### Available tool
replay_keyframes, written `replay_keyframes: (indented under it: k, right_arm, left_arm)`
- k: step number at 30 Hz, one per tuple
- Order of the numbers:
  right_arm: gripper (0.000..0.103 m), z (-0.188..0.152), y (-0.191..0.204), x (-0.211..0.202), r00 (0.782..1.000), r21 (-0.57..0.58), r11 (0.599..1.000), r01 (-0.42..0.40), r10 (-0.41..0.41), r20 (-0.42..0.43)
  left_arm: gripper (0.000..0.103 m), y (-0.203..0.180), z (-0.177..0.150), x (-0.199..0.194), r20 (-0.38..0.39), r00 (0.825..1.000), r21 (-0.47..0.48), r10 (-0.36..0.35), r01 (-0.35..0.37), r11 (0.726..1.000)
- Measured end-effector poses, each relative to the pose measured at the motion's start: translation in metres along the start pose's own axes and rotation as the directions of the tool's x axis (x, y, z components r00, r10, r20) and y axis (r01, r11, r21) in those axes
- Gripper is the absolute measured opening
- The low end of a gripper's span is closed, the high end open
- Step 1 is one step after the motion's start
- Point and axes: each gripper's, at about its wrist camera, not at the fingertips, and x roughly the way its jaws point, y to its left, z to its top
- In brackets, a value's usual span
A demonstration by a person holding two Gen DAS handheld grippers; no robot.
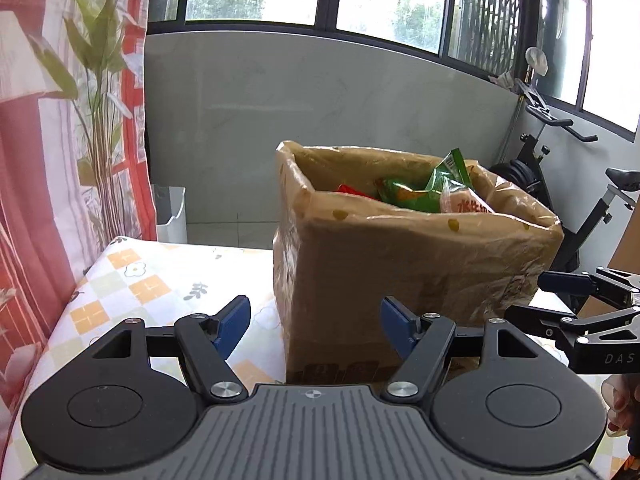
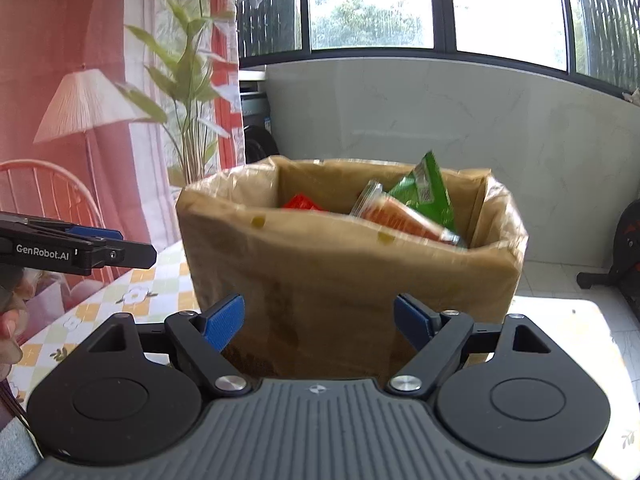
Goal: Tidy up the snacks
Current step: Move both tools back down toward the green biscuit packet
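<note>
Two handheld grippers face a cardboard box (image 1: 400,264) lined with clear plastic film, standing on a table covered in a checked, flower-print cloth (image 1: 132,280). The left gripper (image 1: 316,320) and the right gripper (image 2: 319,322) both hang with their blue-padded jaws spread wide and nothing between them, level with the box's lower front wall and short of touching it. The snacks sit inside the box: a green packet (image 2: 424,192) stands upright against the far side, an orange-and-white packet (image 2: 396,216) leans across it, and a red packet (image 2: 300,202) shows just above the near rim (how many more lie below cannot be seen). The packets appear loosely tossed rather than stacked, which would explain why both tools wait empty at the box front, seemingly ready to reach in. A printed curtain (image 1: 60,120) hangs to the left; an exercise bike (image 1: 580,184) stands behind, by the windows.
</note>
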Motion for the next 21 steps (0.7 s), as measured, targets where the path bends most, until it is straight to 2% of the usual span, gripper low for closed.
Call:
replay_keyframes:
  k: [21]
  right_arm:
    - [0.082, -0.064, -0.006, 0.033, 0.993, 0.066, 0.998, 0.017, -0.009, -0.12]
  left_arm:
    - [0.073, 0.033, -0.054, 0.042, -0.144, 0.989, -0.043, 0.032, -0.039, 0.998]
